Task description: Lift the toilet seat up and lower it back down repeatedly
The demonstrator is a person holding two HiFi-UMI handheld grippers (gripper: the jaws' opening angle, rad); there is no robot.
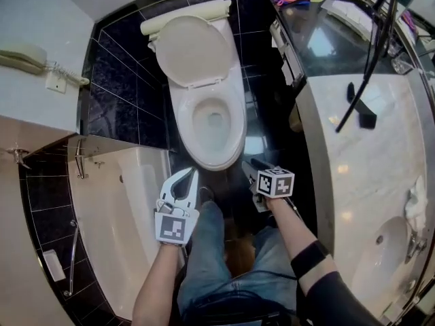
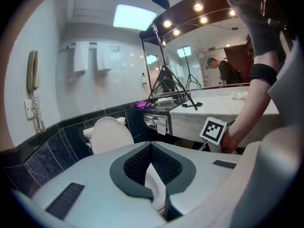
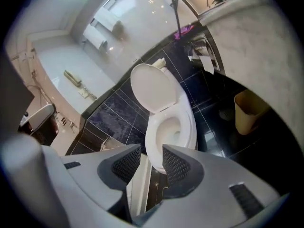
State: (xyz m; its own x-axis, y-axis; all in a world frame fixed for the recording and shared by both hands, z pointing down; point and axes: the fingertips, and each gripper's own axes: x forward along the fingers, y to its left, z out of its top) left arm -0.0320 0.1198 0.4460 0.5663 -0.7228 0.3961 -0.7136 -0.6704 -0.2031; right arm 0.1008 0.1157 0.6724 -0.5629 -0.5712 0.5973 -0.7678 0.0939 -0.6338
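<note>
Knees [image 1: 212, 250]: nearest to us, in jeans, with both grippers hanging just beyond them.
Left gripper [image 1: 192, 173]: clenched on nothing, well short of the toilet; shut like this, we judge it can only nudge, not take hold.
Right gripper [image 1: 254, 167]: jaws spread and empty, near the bowl's front but not touching it.
Toilet seat [image 1: 212, 160]: seems to lie flat on the bowl, untouched; it is white on white, so we cannot rule out that it stands raised with the lid.
Grip risk: the seat's front lip looks thin and smooth; after a shallow bite it could slip out partway up and slam onto the bowl.
Aim risk: if we come in too low, we catch the bowl's rim instead of the seat.
Lid [image 1: 194, 49]: upright against the tank [image 1: 183, 15]; a seat swung up hard could strike it and bounce back down.
</note>
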